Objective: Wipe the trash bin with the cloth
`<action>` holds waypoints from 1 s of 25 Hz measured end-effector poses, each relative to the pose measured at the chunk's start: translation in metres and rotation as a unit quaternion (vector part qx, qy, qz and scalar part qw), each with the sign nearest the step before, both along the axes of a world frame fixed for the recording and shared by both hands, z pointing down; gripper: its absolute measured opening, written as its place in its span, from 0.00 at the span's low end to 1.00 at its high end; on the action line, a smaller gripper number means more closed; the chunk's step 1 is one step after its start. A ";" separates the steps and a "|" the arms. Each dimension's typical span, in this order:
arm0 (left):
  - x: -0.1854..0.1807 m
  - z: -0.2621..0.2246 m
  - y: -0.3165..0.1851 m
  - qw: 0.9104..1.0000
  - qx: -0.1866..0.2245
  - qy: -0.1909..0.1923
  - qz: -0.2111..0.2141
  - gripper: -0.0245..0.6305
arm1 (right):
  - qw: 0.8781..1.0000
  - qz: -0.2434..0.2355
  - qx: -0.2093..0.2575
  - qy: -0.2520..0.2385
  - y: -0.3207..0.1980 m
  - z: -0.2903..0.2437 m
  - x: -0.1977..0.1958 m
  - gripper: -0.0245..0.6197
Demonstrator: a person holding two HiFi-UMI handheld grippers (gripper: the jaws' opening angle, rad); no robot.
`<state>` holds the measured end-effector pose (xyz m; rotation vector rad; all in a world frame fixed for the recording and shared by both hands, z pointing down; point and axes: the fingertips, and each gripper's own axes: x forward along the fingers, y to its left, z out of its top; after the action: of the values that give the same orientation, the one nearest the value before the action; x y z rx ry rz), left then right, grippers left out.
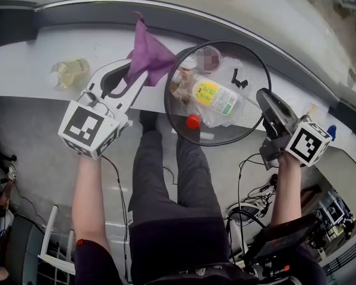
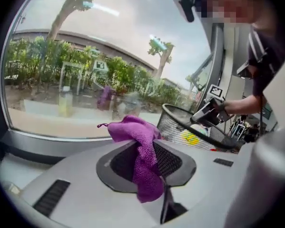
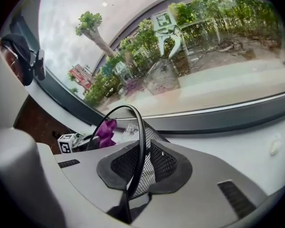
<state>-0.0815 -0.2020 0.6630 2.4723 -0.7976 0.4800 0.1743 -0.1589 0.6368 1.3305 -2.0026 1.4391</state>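
The right gripper [image 1: 263,97] is clamped on the rim of the trash bin [image 1: 258,70] at about 3 o'clock of its opening. In the right gripper view the black rim [image 3: 141,127] and a strip of mesh wall stand upright between the narrowed jaws of that gripper [image 3: 138,170], with the pads pressed onto them. This grip looks meant to steady the bin so it does not slide or spin under wiping. The bin lies at the near edge of the grey ledge [image 1: 29,58], its 6 o'clock side hanging past the edge over the person's legs. Whether it rests there or is partly lifted I cannot tell. A bottle [image 1: 216,97] and crumpled plastic lie inside. The left gripper [image 1: 135,79] is pinched on the purple cloth [image 1: 149,55], which is bunched between the pads with a loose tail drooping in the left gripper view [image 2: 142,146] and a corner standing toward 12 o'clock. It is held at about 10 o'clock of the bin, just beside the rim, probably poised for a first pass on that side. Both forearms reach up from 6 o'clock, the left gripper angling toward 1 o'clock and the right toward 11 o'clock, tipped downward. A jar [image 1: 68,73] stands at 9 o'clock of the cloth.
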 end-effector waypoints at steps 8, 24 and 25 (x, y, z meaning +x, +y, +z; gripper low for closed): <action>0.038 -0.012 0.032 0.988 0.066 -0.056 0.128 0.17 | 0.997 0.046 -0.046 -0.039 0.030 0.004 0.007 0.13; 0.041 -0.009 0.132 0.972 0.060 -0.091 0.208 0.17 | 0.972 0.179 -0.098 -0.113 0.091 0.007 -0.003 0.16; 0.041 -0.010 0.128 0.972 0.069 -0.089 0.206 0.17 | 0.976 0.165 -0.082 -0.118 0.085 0.009 -0.009 0.16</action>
<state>-0.0404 -0.0739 0.6531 2.7627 -0.3847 0.8275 0.1653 -0.0742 0.6453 1.5323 -1.8061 1.9489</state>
